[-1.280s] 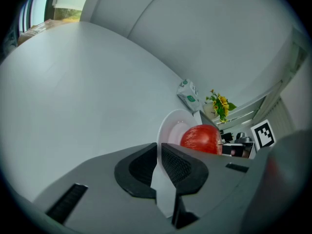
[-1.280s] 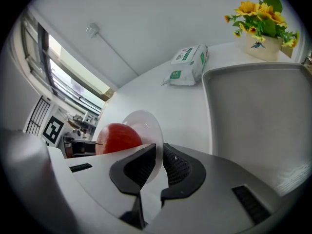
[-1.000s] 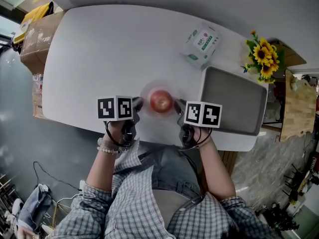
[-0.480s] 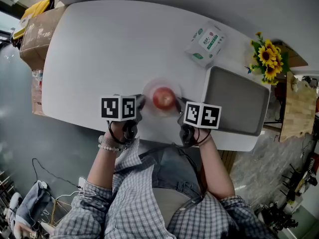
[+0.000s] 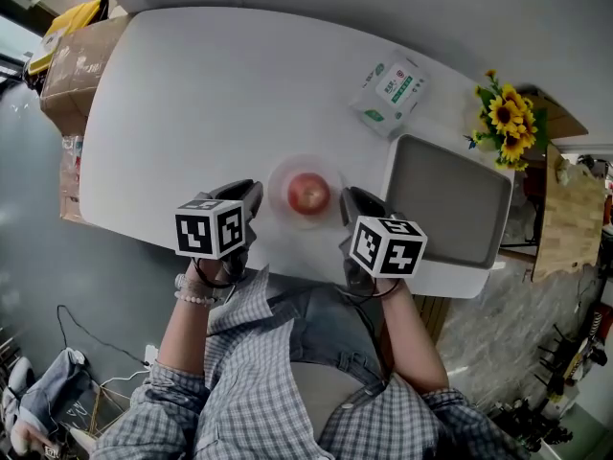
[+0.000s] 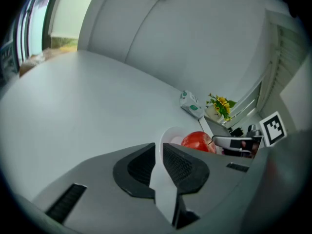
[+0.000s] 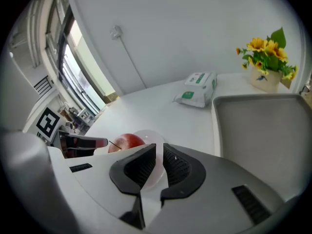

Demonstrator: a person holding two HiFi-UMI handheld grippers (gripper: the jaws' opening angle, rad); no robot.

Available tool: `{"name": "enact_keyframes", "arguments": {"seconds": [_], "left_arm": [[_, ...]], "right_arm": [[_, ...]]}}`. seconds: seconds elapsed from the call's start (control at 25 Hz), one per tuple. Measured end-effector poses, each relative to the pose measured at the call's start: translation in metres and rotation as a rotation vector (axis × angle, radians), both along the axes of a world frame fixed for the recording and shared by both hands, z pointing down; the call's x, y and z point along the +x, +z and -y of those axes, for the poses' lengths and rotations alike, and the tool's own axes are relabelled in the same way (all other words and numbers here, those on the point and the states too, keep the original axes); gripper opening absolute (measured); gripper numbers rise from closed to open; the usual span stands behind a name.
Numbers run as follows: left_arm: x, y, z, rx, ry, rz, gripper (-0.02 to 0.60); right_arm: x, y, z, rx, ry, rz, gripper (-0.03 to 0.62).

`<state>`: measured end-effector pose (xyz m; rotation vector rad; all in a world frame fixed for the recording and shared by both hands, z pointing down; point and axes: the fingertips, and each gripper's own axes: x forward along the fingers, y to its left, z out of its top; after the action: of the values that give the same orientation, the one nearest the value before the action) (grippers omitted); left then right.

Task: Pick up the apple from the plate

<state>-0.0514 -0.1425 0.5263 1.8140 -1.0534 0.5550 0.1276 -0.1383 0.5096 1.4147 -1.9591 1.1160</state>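
Apple (image 5: 308,194) stays on plate (image 5: 284,170); left gripper (image 5: 253,190) and right gripper (image 5: 348,196) pulled back, fingers pressed together.

Both plaid-sleeved forearms reach forward from the torso, the left forearm (image 5: 187,326) bare from the elbow with a bead bracelet (image 5: 194,296) at the wrist. The left hand-held gripper (image 5: 251,192) and right hand-held gripper (image 5: 352,199) angle slightly inward, well apart. Each has its jaws drawn close, with only a slit between them and nothing held.

Right gripper (image 7: 160,149) jaws nearly together, narrow slit between, nothing gripped. Apple (image 7: 127,142) on plate (image 7: 150,135) just beyond tips, slightly left. Tray (image 7: 265,130) at right. Pack (image 7: 196,95), sunflowers (image 7: 265,57) farther back on table (image 7: 161,112).
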Motion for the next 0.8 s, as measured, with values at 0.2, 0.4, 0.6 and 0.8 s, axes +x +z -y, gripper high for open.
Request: {"name": "enact_keyframes", "arguments": {"seconds": [0.2,0.4,0.6,0.8], "left_arm": [[0.006,-0.05,0.005,0.259,0.108,0.099,0.014],[0.032,-0.108,0.003,0.427,0.159,0.029,0.009],[0.064,-0.168,-0.004,0.618,0.23,-0.024,0.009],[0.087,-0.202,-0.014,0.698,0.266,-0.035,0.009]], "right_arm": [[0.01,-0.043,-0.002,0.151,-0.036,-0.023,0.035],[0.016,-0.093,-0.008,0.307,-0.091,-0.044,0.034],[0.027,-0.149,-0.01,0.458,-0.074,-0.056,0.028],[0.036,-0.188,-0.014,0.566,-0.057,-0.036,0.028]]}}
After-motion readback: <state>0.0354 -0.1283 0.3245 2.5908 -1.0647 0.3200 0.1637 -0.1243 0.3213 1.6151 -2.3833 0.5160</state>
